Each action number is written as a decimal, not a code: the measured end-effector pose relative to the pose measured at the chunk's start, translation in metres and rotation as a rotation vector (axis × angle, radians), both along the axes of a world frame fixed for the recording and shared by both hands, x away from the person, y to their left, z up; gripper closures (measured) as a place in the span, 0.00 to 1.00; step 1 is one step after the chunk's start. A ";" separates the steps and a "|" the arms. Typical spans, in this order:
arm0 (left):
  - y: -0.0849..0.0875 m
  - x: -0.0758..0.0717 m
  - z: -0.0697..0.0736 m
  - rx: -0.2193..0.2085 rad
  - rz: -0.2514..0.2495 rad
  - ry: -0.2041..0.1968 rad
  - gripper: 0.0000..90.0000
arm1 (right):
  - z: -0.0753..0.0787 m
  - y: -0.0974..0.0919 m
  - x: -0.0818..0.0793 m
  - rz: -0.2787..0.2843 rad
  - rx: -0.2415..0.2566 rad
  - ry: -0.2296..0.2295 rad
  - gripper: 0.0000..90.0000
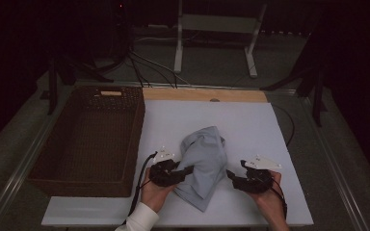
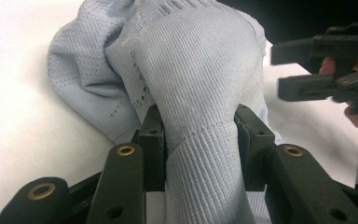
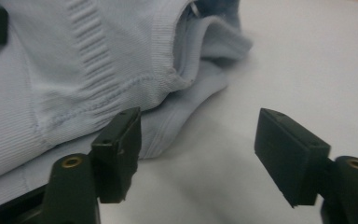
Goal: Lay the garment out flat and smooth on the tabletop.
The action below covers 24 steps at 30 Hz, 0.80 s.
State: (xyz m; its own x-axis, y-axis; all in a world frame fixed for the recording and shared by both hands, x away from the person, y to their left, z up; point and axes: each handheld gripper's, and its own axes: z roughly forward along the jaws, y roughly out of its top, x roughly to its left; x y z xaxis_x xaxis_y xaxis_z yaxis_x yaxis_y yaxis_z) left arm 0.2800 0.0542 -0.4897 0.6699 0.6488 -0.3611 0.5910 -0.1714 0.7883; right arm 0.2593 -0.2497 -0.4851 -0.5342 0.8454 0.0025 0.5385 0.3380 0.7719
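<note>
Both hands are lying low on the bench [image 1: 270,125]. The left claw [image 2: 196,140] is clamping the light-blue knitted garment [image 1: 203,163] at bench centre; the right claw [image 3: 198,154] is standing open beside it. The wicker basket [image 1: 89,139] is sitting empty at left.

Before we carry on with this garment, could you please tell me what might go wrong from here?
The left gripper has a thick bunch of the pale blue garment between its fingers; lifting may drag the whole heap.

The right gripper is open beside the hem; closing there could catch nothing.
</note>
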 end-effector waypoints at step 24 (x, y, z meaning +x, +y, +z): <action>0.001 0.000 0.004 0.001 -0.005 -0.016 0.70 | -0.019 0.029 0.016 0.099 -0.018 0.167 0.85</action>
